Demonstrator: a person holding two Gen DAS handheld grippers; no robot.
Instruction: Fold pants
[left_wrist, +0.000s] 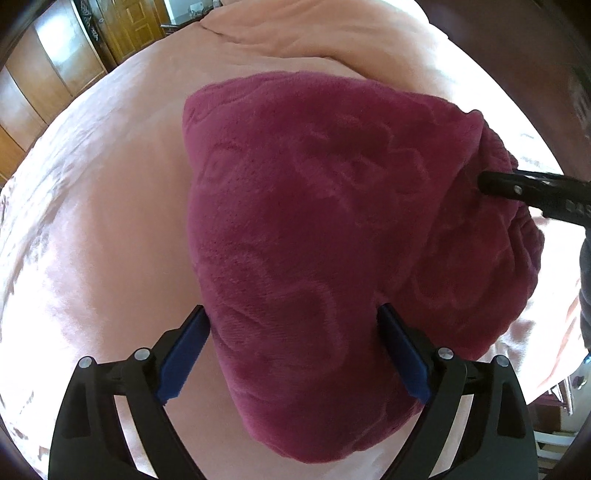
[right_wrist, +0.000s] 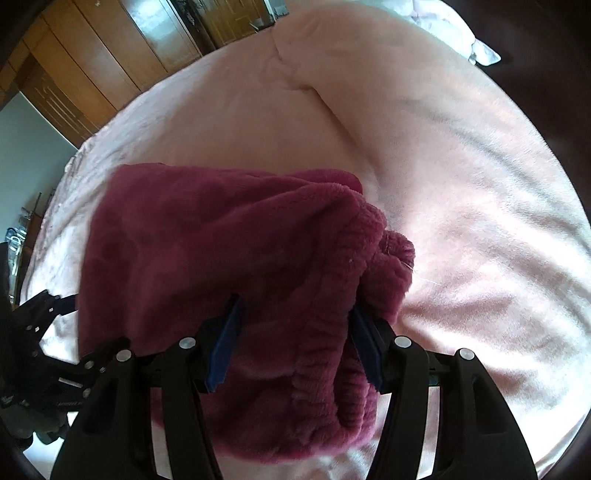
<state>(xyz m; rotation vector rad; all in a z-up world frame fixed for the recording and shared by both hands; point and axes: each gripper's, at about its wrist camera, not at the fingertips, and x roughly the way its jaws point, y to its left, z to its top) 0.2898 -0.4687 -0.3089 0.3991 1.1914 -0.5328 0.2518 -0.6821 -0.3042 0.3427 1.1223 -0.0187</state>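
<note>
The pants (left_wrist: 314, 206) are dark magenta fleece with an embossed flower pattern, folded into a thick bundle on the pink bed cover. My left gripper (left_wrist: 293, 314) is open, its blue fingers straddling the near edge of the bundle. In the right wrist view the pants (right_wrist: 221, 240) show their elastic waistband at the right end. My right gripper (right_wrist: 295, 306) is open, its jaws spread on either side of the waistband part. The right gripper also shows in the left wrist view (left_wrist: 491, 184) at the bundle's right end. The left gripper shows at the left edge of the right wrist view (right_wrist: 44, 302).
The bed cover (left_wrist: 110, 221) is pale pink and wrinkled. A folded pink blanket (right_wrist: 369, 74) lies at the far end of the bed. Wooden wardrobes (right_wrist: 92, 55) stand beyond the bed. A pillow corner (right_wrist: 484, 51) shows at the upper right.
</note>
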